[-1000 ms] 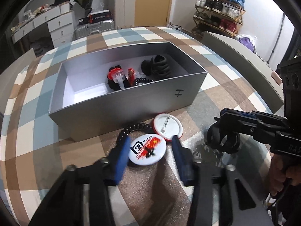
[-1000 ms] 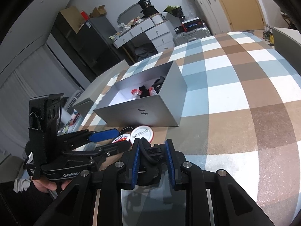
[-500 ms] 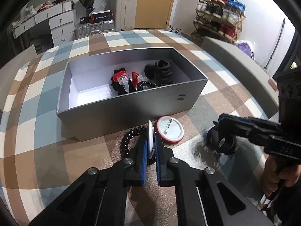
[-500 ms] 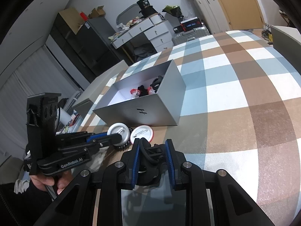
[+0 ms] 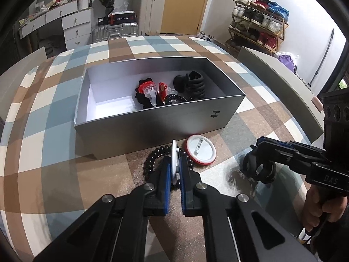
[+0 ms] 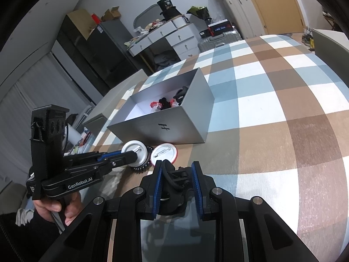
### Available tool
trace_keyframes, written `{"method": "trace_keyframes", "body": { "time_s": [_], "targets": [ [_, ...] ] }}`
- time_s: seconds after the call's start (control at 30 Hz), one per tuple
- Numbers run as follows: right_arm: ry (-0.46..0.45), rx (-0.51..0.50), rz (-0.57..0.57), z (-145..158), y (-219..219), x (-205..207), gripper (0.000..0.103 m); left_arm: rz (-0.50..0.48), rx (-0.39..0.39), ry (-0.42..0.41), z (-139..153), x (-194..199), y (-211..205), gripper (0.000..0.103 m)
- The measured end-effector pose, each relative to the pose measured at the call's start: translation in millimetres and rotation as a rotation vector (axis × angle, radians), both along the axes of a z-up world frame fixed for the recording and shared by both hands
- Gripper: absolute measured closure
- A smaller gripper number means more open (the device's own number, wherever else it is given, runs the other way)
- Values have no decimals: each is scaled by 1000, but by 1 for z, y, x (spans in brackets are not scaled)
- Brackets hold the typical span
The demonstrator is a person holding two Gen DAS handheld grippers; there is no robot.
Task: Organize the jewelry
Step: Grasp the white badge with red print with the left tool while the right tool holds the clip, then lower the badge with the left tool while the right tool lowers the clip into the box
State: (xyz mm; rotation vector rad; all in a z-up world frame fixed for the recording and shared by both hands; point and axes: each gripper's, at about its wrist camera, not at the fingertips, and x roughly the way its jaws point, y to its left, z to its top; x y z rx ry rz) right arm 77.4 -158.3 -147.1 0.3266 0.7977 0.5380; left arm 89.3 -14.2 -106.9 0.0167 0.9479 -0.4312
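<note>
pin badge (image 5: 174, 160) edgewise between left jaws

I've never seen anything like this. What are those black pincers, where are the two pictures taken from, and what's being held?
There is no robot here. A person holds a two-fingered gripper in each hand, and each carries a wide-angle camera looking along its fingers. One picture comes from the left gripper, the other from the right gripper.

On the checked tablecloth stands an open grey box with hair accessories inside. In front of it lie a black bead bracelet and a red-rimmed badge, pin side up.

The left gripper is shut on a white badge, held on edge. The right gripper is shut on a black clip.
</note>
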Motion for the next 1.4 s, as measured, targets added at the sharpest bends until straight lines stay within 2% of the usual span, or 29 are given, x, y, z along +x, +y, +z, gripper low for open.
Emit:
{"method": "trace_keyframes", "body": {
  "time_s": [0.17,0.27,0.63,0.8,1.03,1.4],
  "targets": [
    [2,-3,-24,3,-4,-4,78,30,17,11,2,-3,3,100],
    [-28,-16,-21,10,-1,-11,79,36,7,4,6,-9,6,100],
    [-139,-30,29,51,18,-29,79,72,-39,-67,39,-28,19,100],
    [-197,-41,56,75,28,-26,79,87,-38,-134,58,-29,26,100],
    [-225,-37,92,93,46,4,79,110,-32,-203,71,-16,33,100],
    [-229,-25,137,94,78,65,79,110,-55,-166,57,21,39,100]
  ]
}}
